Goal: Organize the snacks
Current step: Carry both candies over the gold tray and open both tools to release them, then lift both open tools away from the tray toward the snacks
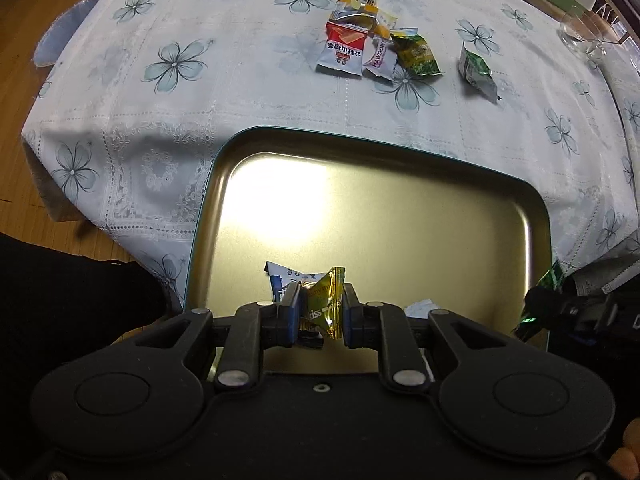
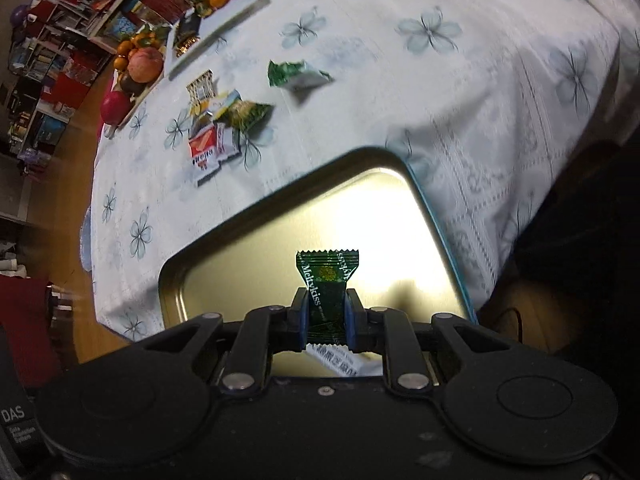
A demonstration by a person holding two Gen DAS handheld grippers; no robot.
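Note:
My left gripper (image 1: 320,312) is shut on a gold-yellow candy wrapper (image 1: 325,306) and holds it above the near part of a gold metal tray (image 1: 400,216). A blue-and-white snack packet (image 1: 280,276) lies in the tray just behind the left finger. My right gripper (image 2: 327,314) is shut on a dark green Meltykiss candy (image 2: 326,280) over the same tray (image 2: 280,240). A white packet (image 2: 340,362) lies in the tray under it. The right gripper with its green candy also shows at the right edge of the left wrist view (image 1: 548,300).
A pile of snack packets (image 1: 360,40) lies on the flowered tablecloth (image 1: 160,120) beyond the tray, with a lone green-white packet (image 1: 476,72) to its right. A glass (image 1: 580,32) and boxes stand at the back right. Fruit (image 2: 140,64) sits at the table's far edge.

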